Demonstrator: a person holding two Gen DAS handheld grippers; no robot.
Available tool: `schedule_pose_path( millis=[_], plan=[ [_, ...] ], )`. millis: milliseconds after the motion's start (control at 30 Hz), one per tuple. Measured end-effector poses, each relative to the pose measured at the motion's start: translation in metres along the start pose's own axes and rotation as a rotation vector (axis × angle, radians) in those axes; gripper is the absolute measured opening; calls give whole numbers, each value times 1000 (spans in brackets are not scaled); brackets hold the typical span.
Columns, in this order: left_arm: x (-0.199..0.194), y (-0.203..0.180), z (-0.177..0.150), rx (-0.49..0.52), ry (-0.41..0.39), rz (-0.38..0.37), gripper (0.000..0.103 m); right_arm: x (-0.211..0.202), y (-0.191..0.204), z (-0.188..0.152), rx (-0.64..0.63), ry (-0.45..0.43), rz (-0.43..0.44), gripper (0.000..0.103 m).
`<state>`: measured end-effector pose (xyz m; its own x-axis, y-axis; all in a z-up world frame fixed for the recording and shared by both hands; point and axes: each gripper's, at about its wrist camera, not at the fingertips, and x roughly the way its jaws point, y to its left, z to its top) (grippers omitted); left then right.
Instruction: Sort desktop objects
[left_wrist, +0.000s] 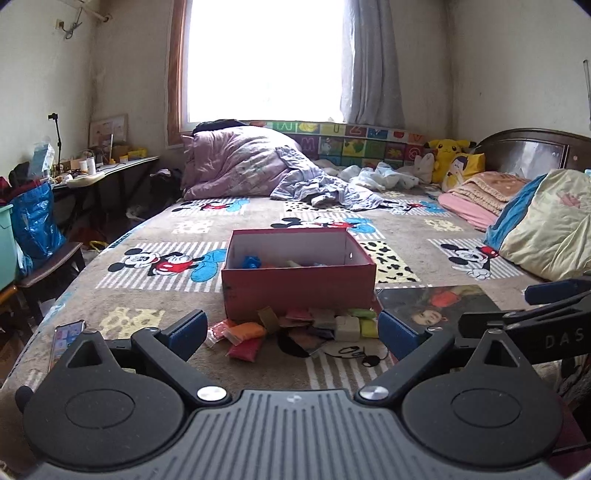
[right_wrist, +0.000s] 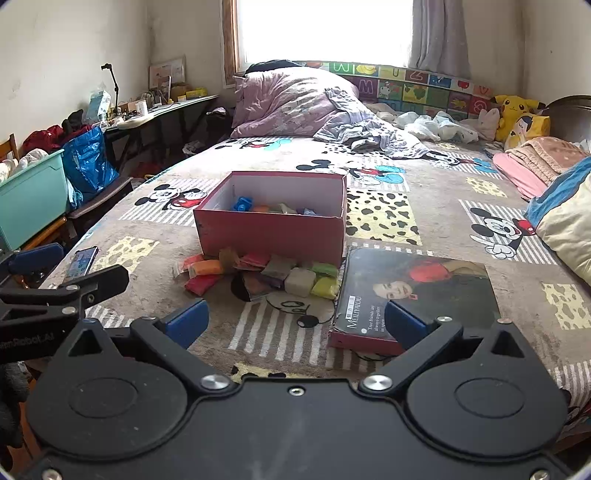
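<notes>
A red open box (left_wrist: 298, 286) (right_wrist: 271, 232) sits on the bed with a blue toy (right_wrist: 242, 203) and other small items inside. Several coloured clay packets (left_wrist: 295, 326) (right_wrist: 258, 275) lie piled against its near side. The box lid (right_wrist: 413, 295) (left_wrist: 436, 302), printed with a portrait, lies flat to the right. My left gripper (left_wrist: 291, 332) is open and empty, just short of the packets. My right gripper (right_wrist: 295, 323) is open and empty, near the lid's front corner.
A phone (left_wrist: 66, 339) (right_wrist: 82, 262) lies near the bed's left edge. Pillows and blankets (left_wrist: 546, 229) are piled at the right, a quilt (left_wrist: 240, 166) at the far side. A chair, blue bag (right_wrist: 88, 162) and green bin (right_wrist: 29, 199) stand left.
</notes>
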<state>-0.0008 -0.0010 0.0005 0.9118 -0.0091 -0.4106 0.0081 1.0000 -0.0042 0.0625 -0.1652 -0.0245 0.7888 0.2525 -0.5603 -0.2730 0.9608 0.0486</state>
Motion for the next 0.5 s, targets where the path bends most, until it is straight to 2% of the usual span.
schedule_pose_path(
  millis=[100, 500],
  plan=[
    [-3, -3, 0, -6, 5, -17, 99, 0, 1, -1, -10, -1, -1, 102],
    [7, -5, -2, -5, 26, -4, 99, 7, 1, 0, -17, 16, 1, 102]
  ],
)
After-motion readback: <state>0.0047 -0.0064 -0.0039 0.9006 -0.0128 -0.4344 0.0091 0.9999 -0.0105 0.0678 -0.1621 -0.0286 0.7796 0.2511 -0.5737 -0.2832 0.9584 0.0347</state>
